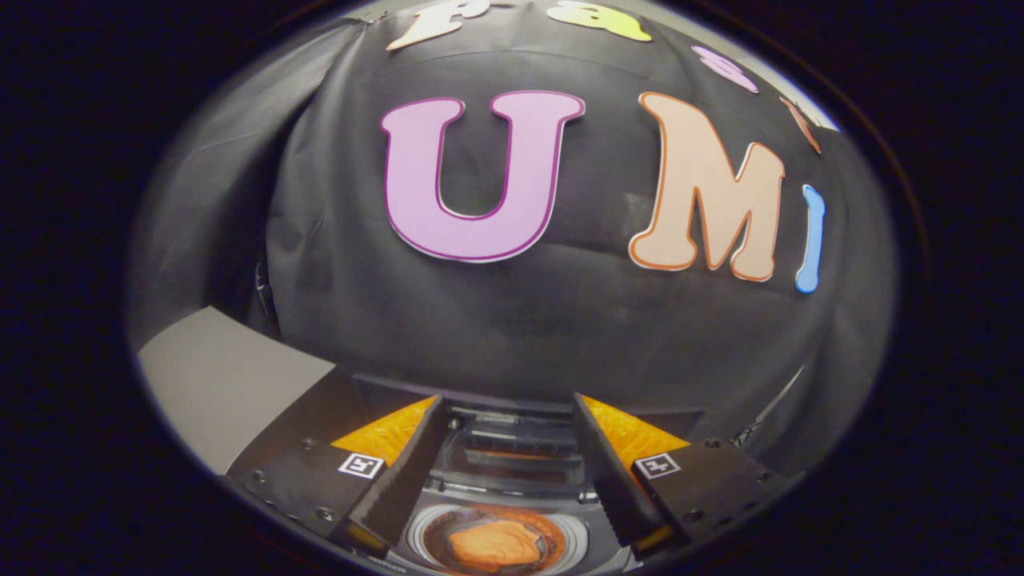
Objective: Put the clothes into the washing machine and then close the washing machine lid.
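Note:
My gripper (506, 416) is open, its two fingers spread wide with nothing between them. Below and between the fingers I look down on a dark top-loading washing machine (588, 532). Its round drum opening has a pale rim, and an orange garment (494, 544) lies bunched inside the drum. The machine's dark glossy lid (512, 452) stands raised behind the drum, just ahead of the fingertips. The fingers hover above the machine and touch neither the lid nor the garment.
The booth's black cloth wall (512, 320) rises close behind the machine. A grey flat surface (224, 376) lies to the left of the machine, beside the left finger.

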A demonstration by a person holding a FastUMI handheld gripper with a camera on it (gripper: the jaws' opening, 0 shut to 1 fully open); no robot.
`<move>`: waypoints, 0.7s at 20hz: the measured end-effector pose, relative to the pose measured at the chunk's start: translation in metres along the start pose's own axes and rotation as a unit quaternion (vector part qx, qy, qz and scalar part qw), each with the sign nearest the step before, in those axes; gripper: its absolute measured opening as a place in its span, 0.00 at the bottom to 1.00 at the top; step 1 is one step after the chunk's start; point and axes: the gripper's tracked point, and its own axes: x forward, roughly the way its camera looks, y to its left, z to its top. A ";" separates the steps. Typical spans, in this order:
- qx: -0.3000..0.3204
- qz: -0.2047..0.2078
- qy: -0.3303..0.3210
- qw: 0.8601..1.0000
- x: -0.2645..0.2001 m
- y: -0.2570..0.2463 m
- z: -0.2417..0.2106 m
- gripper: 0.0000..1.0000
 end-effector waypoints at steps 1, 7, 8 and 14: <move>0.004 -0.001 -0.008 1.000 0.007 0.001 0.002 0.98; 0.007 -0.014 0.002 1.000 0.060 0.012 -0.012 0.98; 0.003 -0.016 0.012 1.000 0.062 0.015 -0.021 0.98; 0.052 -0.002 -0.024 0.998 0.040 0.016 -0.025 0.96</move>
